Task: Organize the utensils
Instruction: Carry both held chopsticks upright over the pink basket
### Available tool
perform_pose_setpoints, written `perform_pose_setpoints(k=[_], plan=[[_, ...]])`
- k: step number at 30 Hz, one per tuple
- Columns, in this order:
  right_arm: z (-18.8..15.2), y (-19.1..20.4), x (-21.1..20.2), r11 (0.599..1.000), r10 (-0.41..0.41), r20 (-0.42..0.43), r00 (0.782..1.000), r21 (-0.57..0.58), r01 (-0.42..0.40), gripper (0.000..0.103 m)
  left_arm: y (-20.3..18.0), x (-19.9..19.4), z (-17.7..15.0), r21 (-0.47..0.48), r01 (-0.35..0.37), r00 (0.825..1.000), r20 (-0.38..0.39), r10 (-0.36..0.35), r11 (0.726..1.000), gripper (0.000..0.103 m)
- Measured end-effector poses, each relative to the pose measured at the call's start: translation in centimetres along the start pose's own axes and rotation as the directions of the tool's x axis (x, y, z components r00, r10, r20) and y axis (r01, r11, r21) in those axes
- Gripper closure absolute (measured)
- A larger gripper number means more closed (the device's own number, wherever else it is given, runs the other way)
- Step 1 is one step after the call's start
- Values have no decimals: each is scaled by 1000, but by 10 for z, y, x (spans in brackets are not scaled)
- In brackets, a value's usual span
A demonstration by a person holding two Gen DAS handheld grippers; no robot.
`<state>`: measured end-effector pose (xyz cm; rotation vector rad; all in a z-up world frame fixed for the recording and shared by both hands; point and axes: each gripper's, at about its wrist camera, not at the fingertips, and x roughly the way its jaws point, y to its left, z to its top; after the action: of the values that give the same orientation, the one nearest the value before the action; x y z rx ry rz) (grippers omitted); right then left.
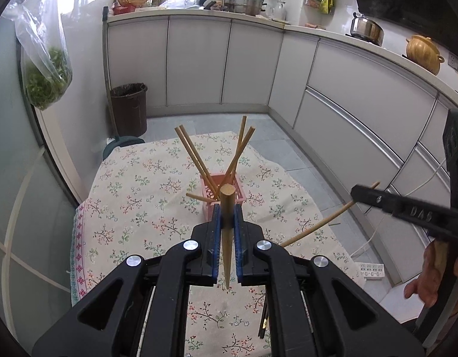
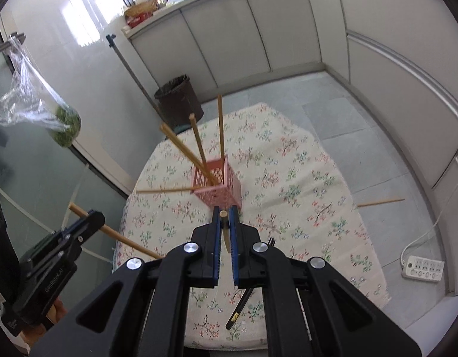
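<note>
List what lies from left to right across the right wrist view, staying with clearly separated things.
Bag of greens → left gripper holding a wooden chopstick → brown bin → pink basket → stray chopstick off the cloth's right edge → white power strip.

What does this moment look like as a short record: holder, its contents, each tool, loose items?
holder: pink lattice basket, upright on the floral tablecloth
contents: several wooden chopsticks standing in it, fanned outward
left tool: shut on one wooden chopstick, above the table
right tool: shut on one wooden chopstick, above the table
loose on table: dark chopsticks near the front edge
loose on floor: one wooden chopstick beside the table
</note>
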<state>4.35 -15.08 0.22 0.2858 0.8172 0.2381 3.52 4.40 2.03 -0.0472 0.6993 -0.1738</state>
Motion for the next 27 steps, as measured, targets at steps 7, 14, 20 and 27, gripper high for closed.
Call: perform_pose_setpoints(k=[7, 14, 20, 27], plan=[[28, -10, -24, 999, 10, 72, 997, 33, -13, 97, -2, -17, 24, 16, -6, 998, 55, 5, 1000, 96], [41, -8, -40, 999, 23, 116, 993, 29, -27, 97, -1, -36, 65, 14, -13, 989, 150, 11, 1000, 96], [46, -9, -40, 1000, 24, 113, 993, 17, -26, 97, 0, -34, 96, -1, -23, 979, 202, 23, 1000, 96], [47, -16, -31, 1000, 15, 94, 995, 22, -17, 97, 7, 6, 121, -45, -54, 979, 194, 61, 998, 96]])
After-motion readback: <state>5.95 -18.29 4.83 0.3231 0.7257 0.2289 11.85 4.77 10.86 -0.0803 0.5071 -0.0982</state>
